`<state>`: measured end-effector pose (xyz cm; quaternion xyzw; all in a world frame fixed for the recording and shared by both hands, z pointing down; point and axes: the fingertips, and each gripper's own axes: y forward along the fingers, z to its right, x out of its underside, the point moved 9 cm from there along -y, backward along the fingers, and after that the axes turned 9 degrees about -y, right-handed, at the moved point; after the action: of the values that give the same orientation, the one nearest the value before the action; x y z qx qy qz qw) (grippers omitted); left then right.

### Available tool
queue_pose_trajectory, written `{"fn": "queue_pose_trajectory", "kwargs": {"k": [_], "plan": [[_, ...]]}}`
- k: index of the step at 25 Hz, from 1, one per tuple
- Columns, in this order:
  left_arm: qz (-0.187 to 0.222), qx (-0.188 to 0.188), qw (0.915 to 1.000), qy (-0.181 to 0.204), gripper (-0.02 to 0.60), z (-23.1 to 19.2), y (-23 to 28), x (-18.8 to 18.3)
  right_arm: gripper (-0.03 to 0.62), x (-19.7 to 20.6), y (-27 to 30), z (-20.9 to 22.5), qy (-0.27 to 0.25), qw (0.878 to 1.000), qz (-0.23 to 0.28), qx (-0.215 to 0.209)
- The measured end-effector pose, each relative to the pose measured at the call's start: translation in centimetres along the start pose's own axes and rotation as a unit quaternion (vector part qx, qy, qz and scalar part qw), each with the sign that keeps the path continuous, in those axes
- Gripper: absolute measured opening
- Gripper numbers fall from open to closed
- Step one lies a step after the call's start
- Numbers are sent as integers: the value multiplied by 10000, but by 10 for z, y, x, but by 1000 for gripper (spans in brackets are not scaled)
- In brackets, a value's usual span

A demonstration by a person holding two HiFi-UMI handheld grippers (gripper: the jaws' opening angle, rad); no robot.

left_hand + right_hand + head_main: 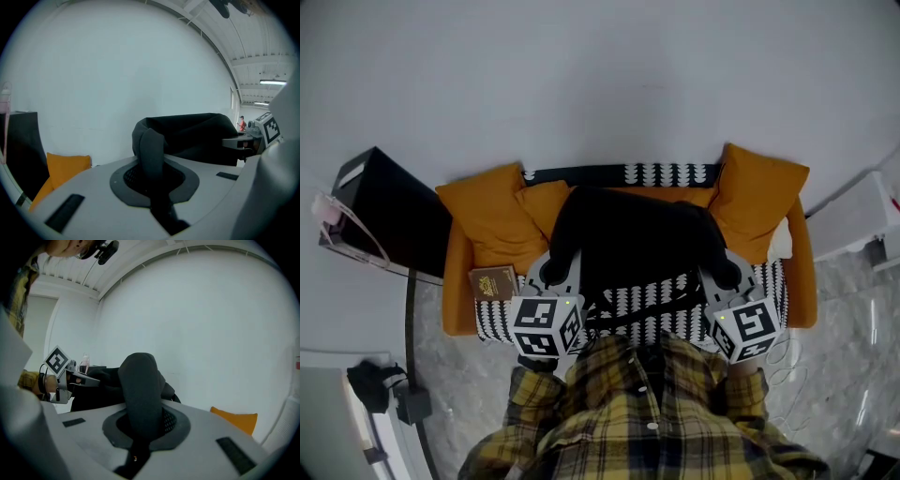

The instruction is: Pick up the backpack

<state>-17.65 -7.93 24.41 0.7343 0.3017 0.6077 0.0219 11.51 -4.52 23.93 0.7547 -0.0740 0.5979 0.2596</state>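
The black backpack [637, 246] is over the seat of the orange sofa [459, 281], between my two grippers. My left gripper [553, 273] is shut on a black shoulder strap [151, 152] at the bag's left side. The bag's body [197, 136] bulges just beyond it. At the right side, my right gripper [727, 274] is shut on the other padded strap [139, 390]. Each gripper view shows the opposite gripper across the bag: the right gripper [262, 129] and the left gripper [58, 364]. Whether the bag rests on the seat I cannot tell.
Orange cushions [764, 197] lean at both ends of the sofa, and a black-and-white patterned cloth [670, 174] covers its back and seat. A brown book [493, 282] lies on the left of the seat. A black box [389, 211] stands left, a white cabinet [861, 214] right.
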Motion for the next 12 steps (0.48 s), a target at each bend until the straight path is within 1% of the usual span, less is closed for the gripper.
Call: {"fn": "queue_pose_trajectory", "kwargs": {"k": [12], "plan": [[6,-36,10000,3,40,1,-2,2,28,4,-1,-3,105,9999,4,-37]]}}
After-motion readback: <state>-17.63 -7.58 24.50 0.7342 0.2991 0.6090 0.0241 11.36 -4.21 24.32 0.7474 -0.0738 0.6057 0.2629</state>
